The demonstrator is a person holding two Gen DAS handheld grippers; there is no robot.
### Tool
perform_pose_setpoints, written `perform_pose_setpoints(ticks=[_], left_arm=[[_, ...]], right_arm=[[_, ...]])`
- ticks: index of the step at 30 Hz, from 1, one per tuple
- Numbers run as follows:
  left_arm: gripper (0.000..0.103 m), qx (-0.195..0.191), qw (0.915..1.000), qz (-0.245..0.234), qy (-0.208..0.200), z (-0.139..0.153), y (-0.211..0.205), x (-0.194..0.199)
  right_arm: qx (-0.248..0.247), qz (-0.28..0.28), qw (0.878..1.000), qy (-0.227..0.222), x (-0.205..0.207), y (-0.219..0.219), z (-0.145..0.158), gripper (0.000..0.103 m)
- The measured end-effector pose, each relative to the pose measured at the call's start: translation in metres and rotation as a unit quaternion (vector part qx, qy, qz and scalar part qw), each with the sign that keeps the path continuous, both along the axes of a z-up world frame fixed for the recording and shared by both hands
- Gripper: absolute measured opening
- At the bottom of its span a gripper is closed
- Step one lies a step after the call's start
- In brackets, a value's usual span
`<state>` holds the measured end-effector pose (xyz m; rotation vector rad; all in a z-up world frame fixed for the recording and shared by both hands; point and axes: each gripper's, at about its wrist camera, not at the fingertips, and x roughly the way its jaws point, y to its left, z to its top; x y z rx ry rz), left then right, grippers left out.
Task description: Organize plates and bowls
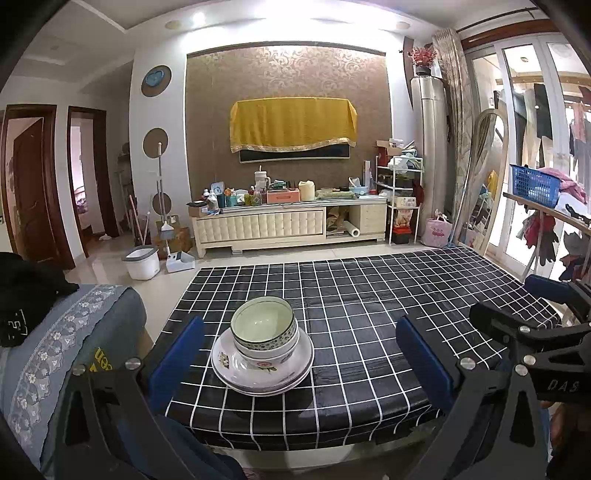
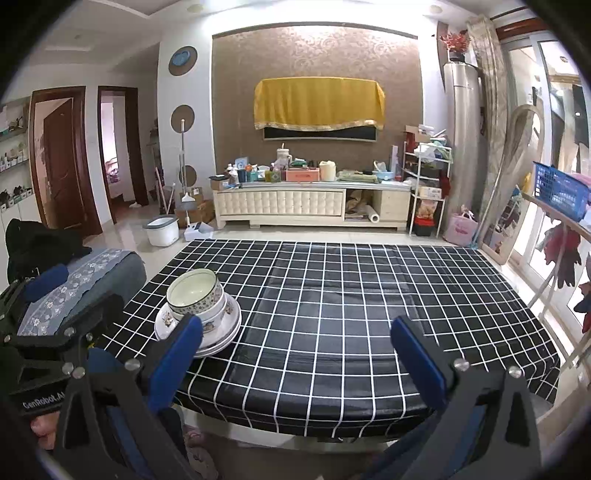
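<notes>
Black white-gridded tablecloth (image 1: 369, 314); white, seemingly floral plates (image 1: 229, 363).

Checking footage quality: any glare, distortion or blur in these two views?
Left wrist: ceiling lights blow out white; fisheye bends the tablecloth grid; stacked bowls stay sharp. Right wrist: same glare and bending, dark corners, bowls clear.
</notes>
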<state>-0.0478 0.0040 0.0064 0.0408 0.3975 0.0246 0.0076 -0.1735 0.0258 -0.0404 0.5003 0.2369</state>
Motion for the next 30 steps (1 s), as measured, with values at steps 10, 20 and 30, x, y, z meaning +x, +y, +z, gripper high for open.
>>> perform_pose_setpoints(ticks=[10,20,30], left_arm=[[0.103,-0.012,0.9999,-0.002,0.009,-0.0029,0.0018,-0.0006],[0.103,-0.01,0.9999,-0.002,0.008,-0.0021,0.0021,-0.0035],[0.103,-0.008,0.9999,-0.002,0.009,-0.0012,0.001,-0.0044]], right_arm=[[0.004,0.001,1.0,-0.01,-0.004,-0.002,0.002,0.103],[0.005,0.002,1.0,-0.009,-0.004,-0.002,0.0018,0.103],[0.006,0.002,1.0,-0.009,-0.0048,-0.0021,0.0019,0.103]])
